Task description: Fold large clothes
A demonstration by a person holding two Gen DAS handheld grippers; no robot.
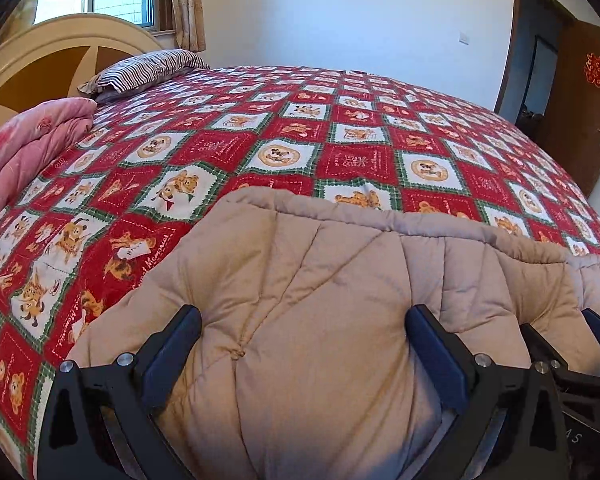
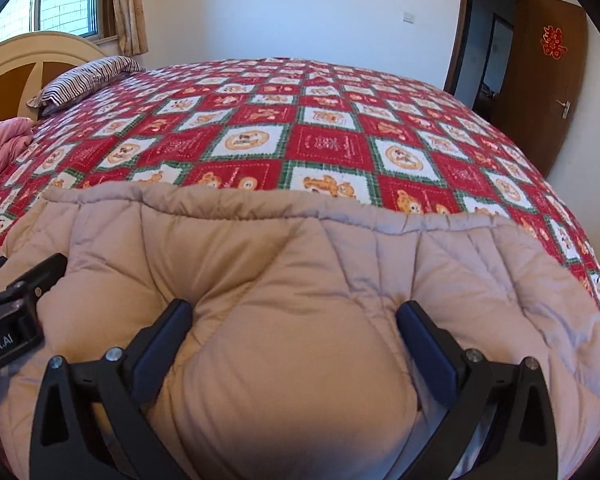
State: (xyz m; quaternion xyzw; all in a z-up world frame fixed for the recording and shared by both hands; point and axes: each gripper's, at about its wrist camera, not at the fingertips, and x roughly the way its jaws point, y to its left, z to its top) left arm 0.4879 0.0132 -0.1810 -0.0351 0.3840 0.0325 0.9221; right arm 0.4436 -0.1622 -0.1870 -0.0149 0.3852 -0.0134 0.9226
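A tan quilted coat point(image 1: 312, 280) lies bunched at the near edge of the bed point(image 1: 340, 128). Both grippers, left point(image 1: 303, 338) and right point(image 2: 294, 330), stand wide open, its padding bulging between their fingers.

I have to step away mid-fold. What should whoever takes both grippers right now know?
Left gripper: jaws wide, a bulge of the beige quilted garment between the fingers, not clamped.
Right gripper: the same, close beside the left.
The garment lies bunched at the near edge of the bed with the red patterned bedspread.
Done: cannot tell how many folds.
Left: close on the fabric and fold.
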